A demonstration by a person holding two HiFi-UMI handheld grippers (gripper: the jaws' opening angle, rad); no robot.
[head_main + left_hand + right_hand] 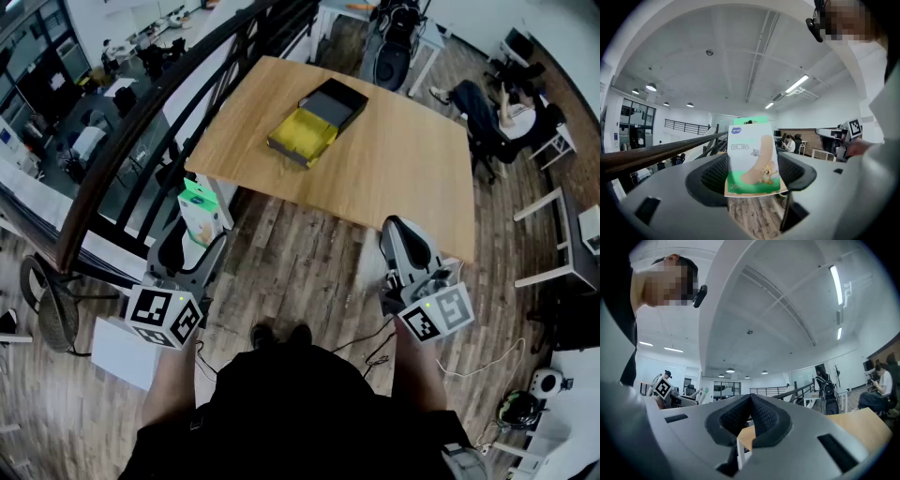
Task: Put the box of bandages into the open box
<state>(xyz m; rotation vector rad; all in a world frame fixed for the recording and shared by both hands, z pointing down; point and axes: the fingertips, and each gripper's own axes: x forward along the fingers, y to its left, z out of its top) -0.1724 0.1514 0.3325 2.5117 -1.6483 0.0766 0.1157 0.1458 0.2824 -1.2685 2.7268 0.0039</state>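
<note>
My left gripper point(192, 248) is shut on the box of bandages point(200, 210), a white and green carton that stands upright between the jaws and fills the middle of the left gripper view point(752, 157). It is held over the wooden floor, short of the table's near left corner. The open box point(335, 103), black with a yellow part point(302, 134) next to it, lies on the far half of the wooden table point(412, 178). My right gripper point(400, 234) is shut with nothing in it, its pads meeting at the tips point(750, 401), near the table's front right edge.
A dark curved railing point(141, 112) runs along the left of the table. A person sits on a chair point(487, 108) beyond the table's far right corner. A white box point(117, 352) and loose cables point(487, 361) lie on the floor.
</note>
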